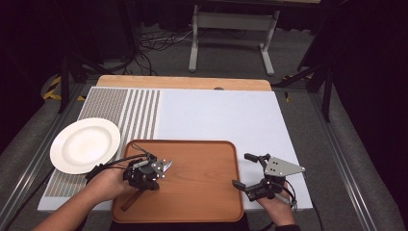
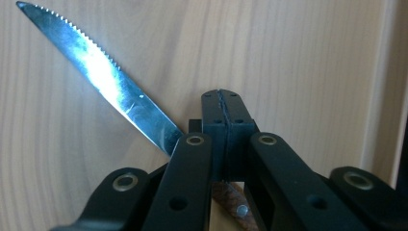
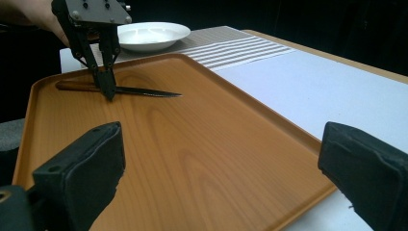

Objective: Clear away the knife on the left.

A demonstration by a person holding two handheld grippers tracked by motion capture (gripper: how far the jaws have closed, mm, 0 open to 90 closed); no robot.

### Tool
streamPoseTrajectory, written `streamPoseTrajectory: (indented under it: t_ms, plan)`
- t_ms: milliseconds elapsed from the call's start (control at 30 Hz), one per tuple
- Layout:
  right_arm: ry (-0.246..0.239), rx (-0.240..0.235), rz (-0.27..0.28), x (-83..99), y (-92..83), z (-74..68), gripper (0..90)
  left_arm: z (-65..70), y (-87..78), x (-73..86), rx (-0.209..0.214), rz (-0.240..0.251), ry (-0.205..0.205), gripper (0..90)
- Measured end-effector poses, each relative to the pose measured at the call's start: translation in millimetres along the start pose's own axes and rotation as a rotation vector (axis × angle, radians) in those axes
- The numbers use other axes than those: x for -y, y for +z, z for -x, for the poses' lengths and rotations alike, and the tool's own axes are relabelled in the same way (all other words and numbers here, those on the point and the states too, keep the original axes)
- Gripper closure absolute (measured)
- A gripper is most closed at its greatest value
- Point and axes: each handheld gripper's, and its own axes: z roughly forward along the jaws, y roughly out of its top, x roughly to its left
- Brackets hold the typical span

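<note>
A knife (image 1: 166,165) with a serrated steel blade (image 2: 106,72) and a brown wooden handle lies flat at the left of a wooden tray (image 1: 202,192). My left gripper (image 1: 153,174) points down at the spot where blade meets handle. Its jaws are pressed together (image 2: 223,110), and the knife runs under them. Whether they pinch it I cannot tell. From the right gripper view the left gripper (image 3: 109,91) touches the knife (image 3: 144,91). My right gripper (image 1: 244,170) rests at the tray's right edge, jaws wide open and empty (image 3: 221,159).
A white plate (image 1: 85,144) sits left of the tray on a grey striped placemat (image 1: 139,113). A pale blue-white mat (image 1: 216,115) covers the table beyond the tray. The table's wooden far edge (image 1: 183,83) borders a dark floor with cables.
</note>
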Motion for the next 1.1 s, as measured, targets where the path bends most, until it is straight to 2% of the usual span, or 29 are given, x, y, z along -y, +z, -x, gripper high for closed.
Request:
streamPoseTrajectory:
  t_ms: [400, 1100]
  plan:
    - [0.002, -0.001, -0.003, 0.3, 0.8, 0.0, 3.2, -5.5, -2.6, 8.5, -0.018, 0.006, -0.038, 90.0]
    - [0.005, -0.005, -0.005, 0.4, 1.7, 0.1, 3.2, -17.4, -7.8, 26.7, -0.065, 0.026, -0.132, 90.0]
